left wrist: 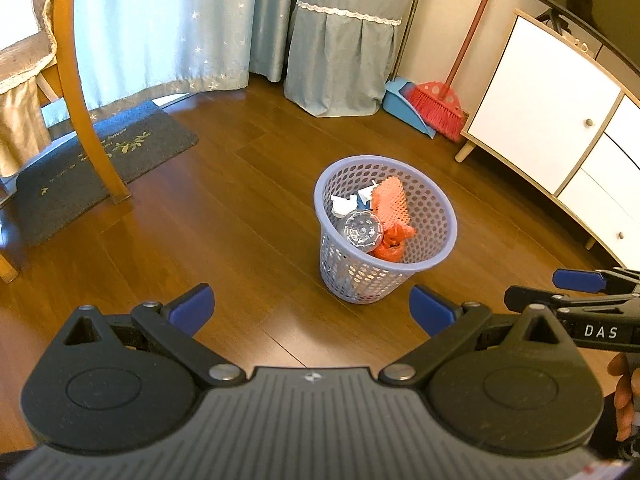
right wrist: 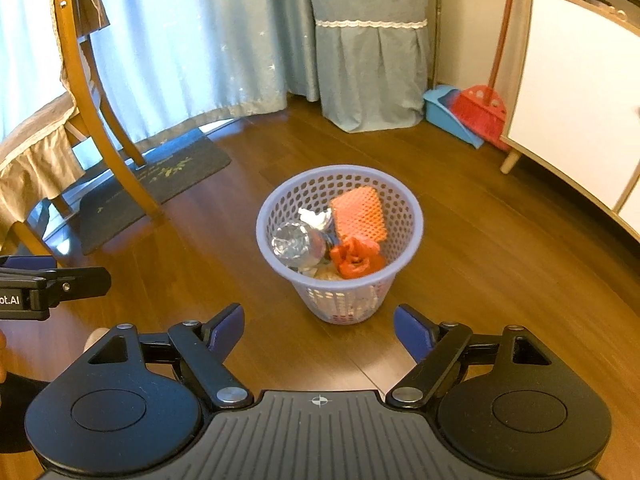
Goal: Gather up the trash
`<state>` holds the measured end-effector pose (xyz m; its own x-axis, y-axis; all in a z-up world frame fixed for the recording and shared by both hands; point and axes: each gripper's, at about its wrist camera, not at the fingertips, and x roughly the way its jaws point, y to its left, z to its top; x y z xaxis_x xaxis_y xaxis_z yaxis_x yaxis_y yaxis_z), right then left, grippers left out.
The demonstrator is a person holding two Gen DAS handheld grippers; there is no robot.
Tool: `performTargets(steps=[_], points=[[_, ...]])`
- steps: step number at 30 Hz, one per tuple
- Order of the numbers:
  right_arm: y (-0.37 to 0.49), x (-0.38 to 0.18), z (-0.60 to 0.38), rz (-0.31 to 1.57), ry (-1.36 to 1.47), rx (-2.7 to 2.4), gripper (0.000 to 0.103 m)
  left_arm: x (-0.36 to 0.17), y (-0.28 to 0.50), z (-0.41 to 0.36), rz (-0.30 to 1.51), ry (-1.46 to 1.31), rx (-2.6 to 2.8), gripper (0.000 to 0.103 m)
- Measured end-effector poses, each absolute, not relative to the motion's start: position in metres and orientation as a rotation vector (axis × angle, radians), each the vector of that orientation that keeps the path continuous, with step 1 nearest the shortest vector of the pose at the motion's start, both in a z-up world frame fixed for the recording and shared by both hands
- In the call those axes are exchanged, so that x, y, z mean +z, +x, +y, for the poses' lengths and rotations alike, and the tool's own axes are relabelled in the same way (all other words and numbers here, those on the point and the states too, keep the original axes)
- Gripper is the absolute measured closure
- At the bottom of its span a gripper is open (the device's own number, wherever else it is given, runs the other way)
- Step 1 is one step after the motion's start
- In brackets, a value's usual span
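Left gripper (left wrist: 312, 312): was held above the wooden floor (left wrist: 248, 216), angled down and forward toward the basket; its blue-padded fingers (left wrist: 192, 308) stood wide apart with nothing between them.
Right gripper (right wrist: 319, 330): was held just beside the left one at about the same height, likewise tipped down toward the basket; its fingers (right wrist: 226, 330) were spread apart and empty.
Hands: part of a hand (left wrist: 624, 396) showed at the right edge of the left wrist view, behind the right gripper's body; how it gripped could not be told.
Basket (right wrist: 414, 220): a lilac perforated waste basket stood upright on the floor, ahead of both grippers and apart from them.
Trash in basket: an orange foam net (right wrist: 360, 214) leaned against the far wall, a crumpled red bag (right wrist: 356, 258) lay at the near right, a clear plastic bottle (right wrist: 292, 246) lay at the left with its base up, and white scraps (left wrist: 344, 204) sat behind it.
Floor near basket: bare boards all round the basket.
Surroundings: a chair leg (left wrist: 80, 92) and a dark doormat (left wrist: 120, 152) lay to the left; blue curtains (left wrist: 168, 28) hung behind; a red broom (left wrist: 438, 104) and blue dustpan (left wrist: 404, 108) leaned in the far corner; a white cabinet (left wrist: 548, 108) ran along the right.
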<state>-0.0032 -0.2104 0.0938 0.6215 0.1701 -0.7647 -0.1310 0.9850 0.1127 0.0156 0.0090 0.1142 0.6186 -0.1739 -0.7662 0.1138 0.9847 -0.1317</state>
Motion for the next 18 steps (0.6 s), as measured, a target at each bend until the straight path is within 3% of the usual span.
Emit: performTargets(steps=[18], points=[[-0.063,0.112,-0.207,0.895,0.024,0.149,0.024,0.123,-0.045,0.007,0.909,-0.072,-0.135,0.001]])
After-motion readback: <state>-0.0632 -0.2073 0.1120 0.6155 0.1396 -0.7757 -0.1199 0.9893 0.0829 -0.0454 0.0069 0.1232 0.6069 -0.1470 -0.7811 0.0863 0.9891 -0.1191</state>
